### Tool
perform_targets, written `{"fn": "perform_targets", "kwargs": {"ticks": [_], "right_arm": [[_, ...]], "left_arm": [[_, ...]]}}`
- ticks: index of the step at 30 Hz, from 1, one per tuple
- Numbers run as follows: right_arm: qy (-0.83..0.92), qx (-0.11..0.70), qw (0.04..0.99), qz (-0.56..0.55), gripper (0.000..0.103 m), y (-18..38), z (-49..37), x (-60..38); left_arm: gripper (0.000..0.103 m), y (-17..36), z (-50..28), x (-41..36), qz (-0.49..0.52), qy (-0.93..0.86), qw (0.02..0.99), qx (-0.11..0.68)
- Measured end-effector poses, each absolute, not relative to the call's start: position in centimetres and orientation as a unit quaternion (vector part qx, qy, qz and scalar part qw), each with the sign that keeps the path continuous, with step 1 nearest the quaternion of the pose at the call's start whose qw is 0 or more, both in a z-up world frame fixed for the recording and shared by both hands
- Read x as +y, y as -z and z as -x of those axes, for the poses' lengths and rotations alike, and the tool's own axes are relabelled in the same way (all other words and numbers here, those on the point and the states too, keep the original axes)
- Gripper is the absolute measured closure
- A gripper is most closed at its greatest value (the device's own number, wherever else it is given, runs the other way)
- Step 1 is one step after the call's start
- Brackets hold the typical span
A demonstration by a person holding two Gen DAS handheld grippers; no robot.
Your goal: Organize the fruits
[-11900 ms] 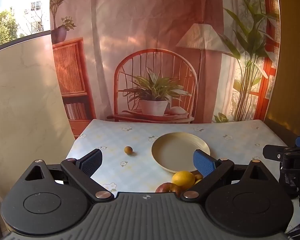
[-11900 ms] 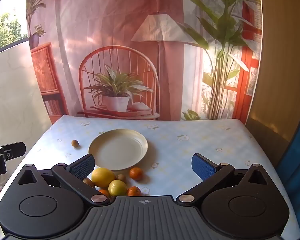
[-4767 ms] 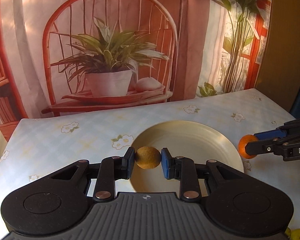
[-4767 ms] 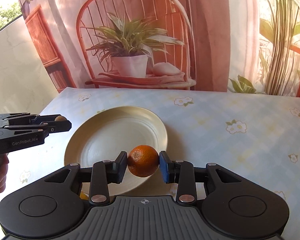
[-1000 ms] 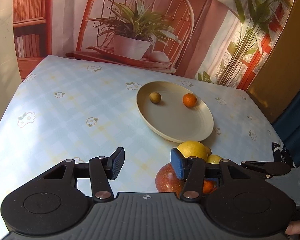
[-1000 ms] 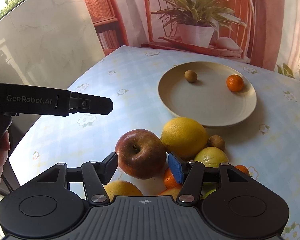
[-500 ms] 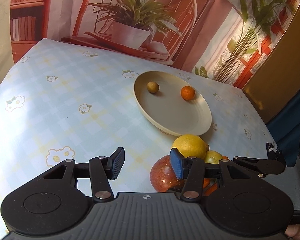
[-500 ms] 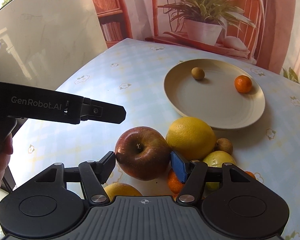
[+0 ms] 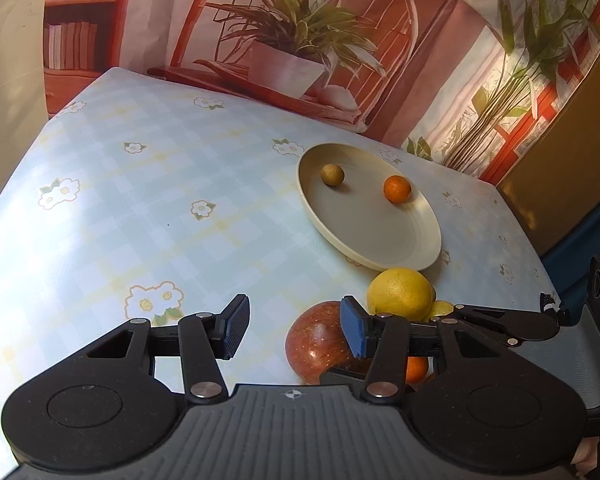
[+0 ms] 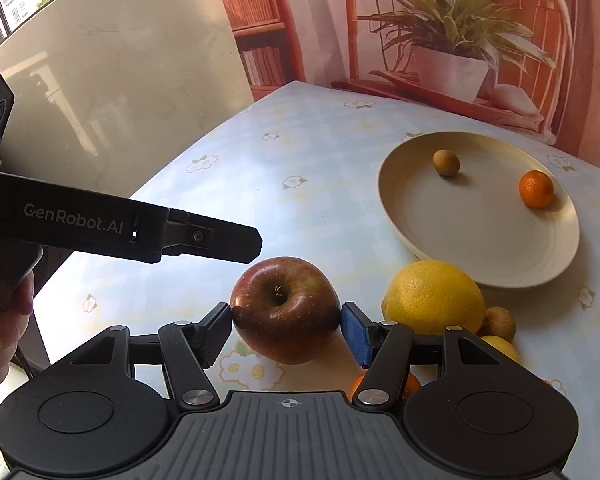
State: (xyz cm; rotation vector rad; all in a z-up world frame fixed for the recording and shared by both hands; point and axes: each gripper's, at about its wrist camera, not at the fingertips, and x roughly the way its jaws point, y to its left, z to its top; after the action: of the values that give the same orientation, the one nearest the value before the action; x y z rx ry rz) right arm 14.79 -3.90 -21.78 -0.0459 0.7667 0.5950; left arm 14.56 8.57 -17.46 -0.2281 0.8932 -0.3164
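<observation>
The right hand-held gripper (image 10: 286,326) has the red apple (image 10: 286,308) between its two pads, and both pads look like they touch the apple's sides, so it seems to grip the apple, which sits on the desk (image 10: 308,184) near its front edge. The left hand-held gripper (image 9: 294,330) is open with nothing in it and hangs over the desk just beside the apple. The step in hand looks like picking up the apple to put it on the plate (image 10: 452,216). The plate sits farther back on the desk and already has a small brown fruit (image 10: 446,163) and a small orange (image 10: 536,189) on it. A big lemon (image 10: 434,298) lies just beside the apple, touching the plate's near rim. Next, the apple likely needs a firm squeeze and a straight lift up, so it does not bump the lemon.
</observation>
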Motion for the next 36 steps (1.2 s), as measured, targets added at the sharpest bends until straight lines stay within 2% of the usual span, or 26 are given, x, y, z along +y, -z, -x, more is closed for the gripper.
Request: {"fn": "perform_targets", "kwargs": {"ticks": [17,23,36], "right_arm": [[-0.293,0.341,0.893,0.01,0.047,22.5,-14.3,-4.4],[-0.29,0.343,0.893,0.004,0.047,22.6,-14.2,-4.5],[-0.279,0.359,0.89,0.024,0.047,23.3,-14.7,-3.9]], "left_arm": [[0.051,19.6,-15.6,7.9,0.142,0.191,0.855,0.461],[0.059,20.2,-15.9,8.6,0.159,0.19,0.851,0.464],[0.059,20.2,-16.3,8.9,0.169,0.178,0.855,0.456]]}}
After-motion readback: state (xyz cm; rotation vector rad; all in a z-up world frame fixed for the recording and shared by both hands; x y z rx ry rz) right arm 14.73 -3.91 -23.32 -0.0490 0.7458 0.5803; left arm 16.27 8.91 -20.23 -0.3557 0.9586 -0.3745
